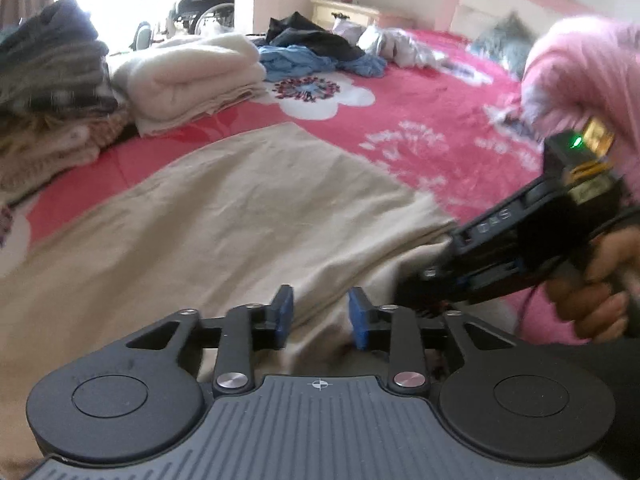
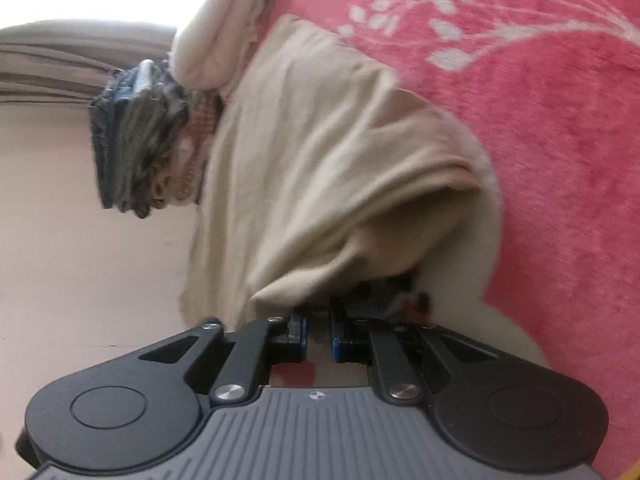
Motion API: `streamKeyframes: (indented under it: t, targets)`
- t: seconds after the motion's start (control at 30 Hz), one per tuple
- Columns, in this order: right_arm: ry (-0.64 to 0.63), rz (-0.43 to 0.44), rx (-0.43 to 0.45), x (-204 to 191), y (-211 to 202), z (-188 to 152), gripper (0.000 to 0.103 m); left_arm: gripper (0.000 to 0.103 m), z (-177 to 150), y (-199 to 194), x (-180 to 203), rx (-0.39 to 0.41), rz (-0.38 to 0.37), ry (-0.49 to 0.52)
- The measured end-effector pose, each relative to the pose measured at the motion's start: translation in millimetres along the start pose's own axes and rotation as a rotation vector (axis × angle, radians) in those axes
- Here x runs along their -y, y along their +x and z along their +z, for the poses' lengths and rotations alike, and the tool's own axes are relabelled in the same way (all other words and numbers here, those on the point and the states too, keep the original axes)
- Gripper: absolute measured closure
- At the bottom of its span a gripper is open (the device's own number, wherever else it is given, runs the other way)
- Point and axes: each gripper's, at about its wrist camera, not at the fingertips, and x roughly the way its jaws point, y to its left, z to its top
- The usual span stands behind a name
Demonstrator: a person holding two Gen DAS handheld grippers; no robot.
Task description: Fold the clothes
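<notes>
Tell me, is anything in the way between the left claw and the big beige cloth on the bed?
Nothing visible: the left gripper hangs open right over the beige cloth, with only cloth under its fingers.

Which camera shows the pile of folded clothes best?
The left wrist view: the folded stack sits upright at far left, big and fairly clear, beside a white blanket. The right wrist view shows the same stack sideways, smaller and blurrier.

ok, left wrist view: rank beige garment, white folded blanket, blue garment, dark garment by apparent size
1. beige garment, nearest the camera, so inflated
2. white folded blanket
3. blue garment and dark garment: alike, overlapping, unranked
</notes>
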Motion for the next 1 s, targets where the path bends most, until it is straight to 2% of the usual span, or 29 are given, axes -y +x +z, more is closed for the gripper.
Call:
streamKeyframes:
  t: [0.2, 0.33, 0.4, 0.47, 0.67, 0.73, 0.83, 0.9, 1.0]
  targets:
    - [0.000, 0.000, 0.006, 1, -14, -4, 0.090, 0.069, 0, 34, 13, -0.044, 0.056, 0.155]
    - [-0.008, 0.040, 0.002, -6, -34, -11, 0.090, 0.068, -3, 40, 21, -0.041, 0.068, 0.239]
    - [-0.011, 0.061, 0.004, -10, -40, -11, 0.085, 0.066, -5, 40, 26, -0.042, 0.071, 0.293]
    - [-0.012, 0.063, 0.002, -13, -38, -9, 0.080, 0.062, -6, 40, 27, -0.046, 0.064, 0.323]
    - [0.015, -0.013, -0.009, -12, -5, -1, 0.080, 0.059, -5, 50, 26, -0.059, 0.078, 0.333]
    - [0.034, -0.024, 0.000, -9, 1, 0, 0.083, 0.064, -4, 52, 25, -0.054, 0.083, 0.311]
    - [0.019, -0.021, 0.018, -9, 4, 0, 0.098, 0.078, -5, 52, 27, -0.045, 0.083, 0.315]
    - [-0.025, -0.004, 0.039, -15, 2, -1, 0.099, 0.088, -5, 50, 28, -0.031, 0.086, 0.323]
    - [-0.115, 0.031, 0.080, -25, -5, -4, 0.100, 0.093, 0, 41, 25, -0.001, 0.087, 0.296]
